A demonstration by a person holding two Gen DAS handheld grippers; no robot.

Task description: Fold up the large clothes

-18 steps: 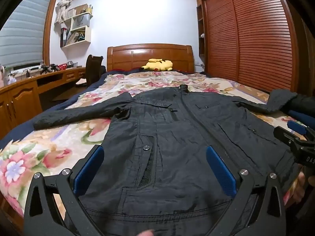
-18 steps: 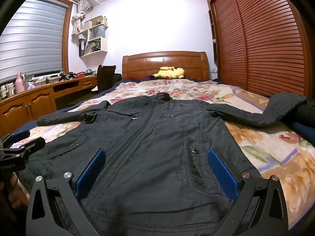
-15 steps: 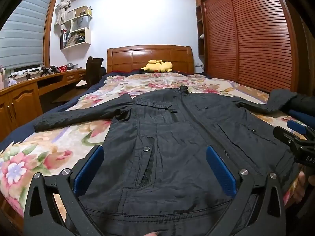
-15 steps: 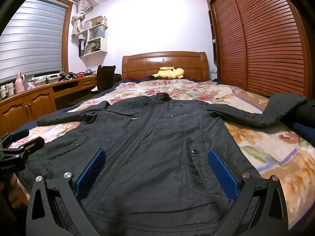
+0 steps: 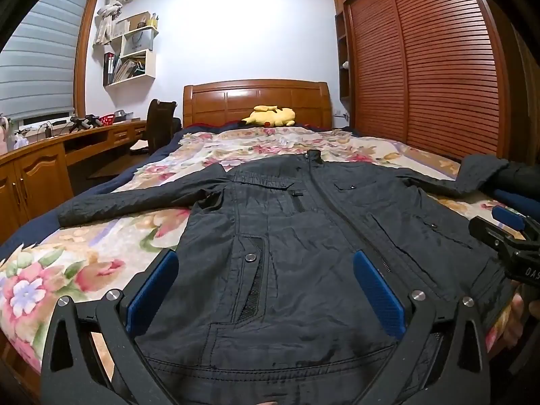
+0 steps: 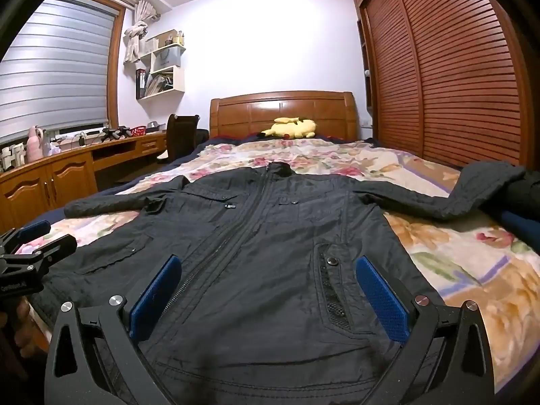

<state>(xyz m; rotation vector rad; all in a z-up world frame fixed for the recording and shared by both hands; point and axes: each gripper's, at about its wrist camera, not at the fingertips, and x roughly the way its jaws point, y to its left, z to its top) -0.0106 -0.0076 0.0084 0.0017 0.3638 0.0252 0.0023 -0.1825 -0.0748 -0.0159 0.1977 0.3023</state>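
The black jacket (image 5: 303,253) lies face up and zipped on the floral bedspread (image 5: 84,263), collar toward the headboard (image 5: 256,101), both sleeves spread to the sides, hem nearest me. Over the last half second I see almost no change: the jacket lies as it lay, and both views sit a touch lower and closer over the hem. I take this to mean the fold has not begun and I am only settling into position above the bottom edge.

My left gripper (image 5: 265,290) hangs over the hem on the left side of the jacket, jaws at full spread, nothing between the blue pads. My right gripper (image 6: 270,297) hangs likewise over the right side, jaws wide and empty. Each gripper shows at the edge of the other's view.

Hidden or unclear: the hem itself runs beneath the gripper frames, so I cannot tell whether the pads touch the cloth. The right sleeve (image 6: 472,189) ends against a dark heap at the frame's edge, cuff not visible. The left cuff (image 5: 71,209) reaches the bed's side. A yellow plush toy (image 5: 270,116) rests by the headboard, well apart.
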